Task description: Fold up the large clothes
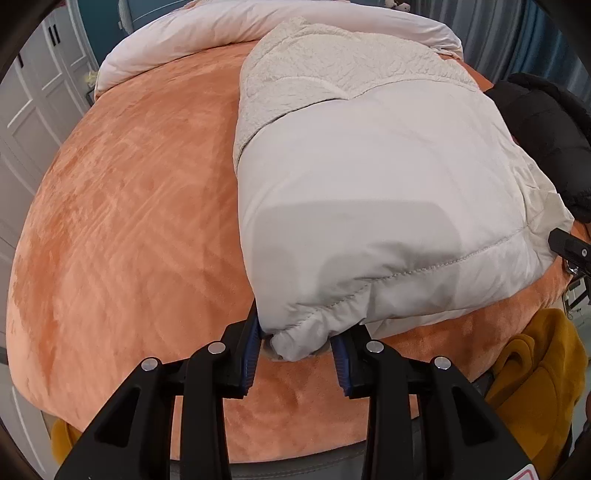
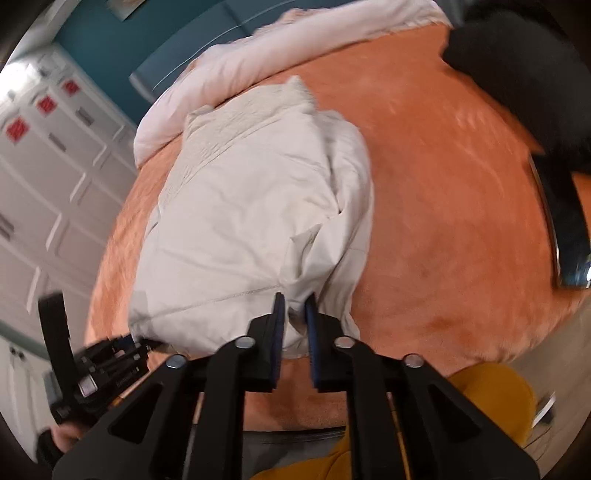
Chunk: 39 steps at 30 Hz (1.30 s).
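The pale grey padded coat [image 1: 369, 184] lies lengthwise on the orange plush bedspread [image 1: 129, 221], its fleecy lining [image 1: 325, 66] turned out at the far end and its sides already brought in, so it reads as a long, narrow bundle partly folded. The left gripper [image 1: 297, 349] has its jaws set wide around the bunched near-left corner of the hem, cloth touching both blue pads, though whether it truly squeezes or merely brackets it I cannot tell; the right gripper [image 2: 294, 325] pinches a thin tuck of the hem at the near-right, jaws drawn almost together on it. Holding both near corners this way suits lifting the bottom edge and carrying it up towards the collar, which I judge the likely next fold. Beyond the coat a rolled white duvet [image 1: 258, 26] crosses the head of the bed and could crowd the landing spot; a black garment [image 1: 543, 140] lies just beside the coat's right edge, and a mustard-yellow garment [image 1: 535, 380] hangs near the bed's front edge
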Motion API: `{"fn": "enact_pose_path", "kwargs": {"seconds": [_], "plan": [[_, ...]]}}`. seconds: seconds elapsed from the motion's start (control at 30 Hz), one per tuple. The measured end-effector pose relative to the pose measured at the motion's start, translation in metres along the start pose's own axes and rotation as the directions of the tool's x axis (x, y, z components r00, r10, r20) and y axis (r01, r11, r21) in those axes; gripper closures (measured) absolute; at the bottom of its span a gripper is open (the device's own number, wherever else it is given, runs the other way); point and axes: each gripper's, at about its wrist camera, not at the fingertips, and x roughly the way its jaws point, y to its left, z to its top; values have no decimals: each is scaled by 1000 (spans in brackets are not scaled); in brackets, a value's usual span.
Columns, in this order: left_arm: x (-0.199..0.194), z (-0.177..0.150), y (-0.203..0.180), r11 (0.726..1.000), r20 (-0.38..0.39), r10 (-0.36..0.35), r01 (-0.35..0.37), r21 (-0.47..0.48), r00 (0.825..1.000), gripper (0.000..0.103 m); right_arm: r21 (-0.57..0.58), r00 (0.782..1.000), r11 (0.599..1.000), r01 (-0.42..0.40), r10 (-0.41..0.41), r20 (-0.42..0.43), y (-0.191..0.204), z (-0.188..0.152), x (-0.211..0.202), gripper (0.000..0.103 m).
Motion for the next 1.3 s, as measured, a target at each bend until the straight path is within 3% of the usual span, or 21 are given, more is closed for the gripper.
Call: {"fn": "enact_pose_path", "kwargs": {"seconds": [0.1, 0.2, 0.27, 0.3, 0.33, 0.4, 0.53, 0.57, 0.63, 0.7, 0.77, 0.97, 1.07, 1.2, 1.3], "plan": [[0, 0, 2, 1000, -1, -3, 3, -5, 1000, 70, 23, 1000, 999, -25, 26, -10, -2, 4, 7, 92], [0, 0, 2, 1000, -2, 3, -3, -5, 1000, 69, 80, 997, 994, -69, 73, -40, -12, 11, 19, 76], [0, 0, 1, 1000, -2, 7, -7, -6, 1000, 69, 97, 996, 993, -65, 71, -59, -16, 12, 29, 76], [-1, 0, 1, 1000, -2, 7, -7, -9, 1000, 69, 102, 996, 993, -61, 68, -66, -16, 14, 33, 81], [-2, 0, 2, 1000, -3, 5, -5, -15, 1000, 69, 105, 996, 993, -57, 64, -67, -15, 16, 34, 96], [-4, 0, 2, 1000, -2, 3, -3, -20, 1000, 69, 82, 998, 995, -63, 65, -20, -8, 21, 20, 99], [-3, -2, 7, 1000, -9, -3, 3, -31, 1000, 69, 77, 979, 982, -174, 164, 122, -4, 22, -30, 102], [-1, -4, 7, 1000, -14, -4, 4, -31, 1000, 69, 74, 981, 983, -165, 156, 117, -6, 19, -32, 102], [3, -5, 5, 1000, -20, 7, -8, -27, 1000, 69, 29, 996, 998, -59, 57, 63, -6, 13, -14, 102], [7, -5, 6, 999, -33, -6, 4, -37, 999, 69, 26, 996, 998, 50, -47, -76, -20, -1, 36, 102], [8, -7, 4, 1000, -41, -6, 5, -30, 999, 68, 81, 988, 995, 56, -44, -150, -33, -9, 68, 102], [2, -9, 1, 1000, -35, 24, -24, -20, 999, 67, 11, 977, 994, 108, -104, -186, -22, 1, 74, 102], [-6, -9, 1, 999, -25, 34, -35, -19, 999, 67, 60, 983, 995, 80, -69, -171, -27, -1, 64, 96], [-29, -12, 3, 999, 5, 42, -42, -1, 999, 63, 114, 985, 992, 63, -43, -166, -36, -10, 44, 70], [-60, -12, 8, 1000, 69, 19, -18, -12, 997, 40, 133, 988, 989, 62, -42, -148, -43, -14, 20, 68]]}}
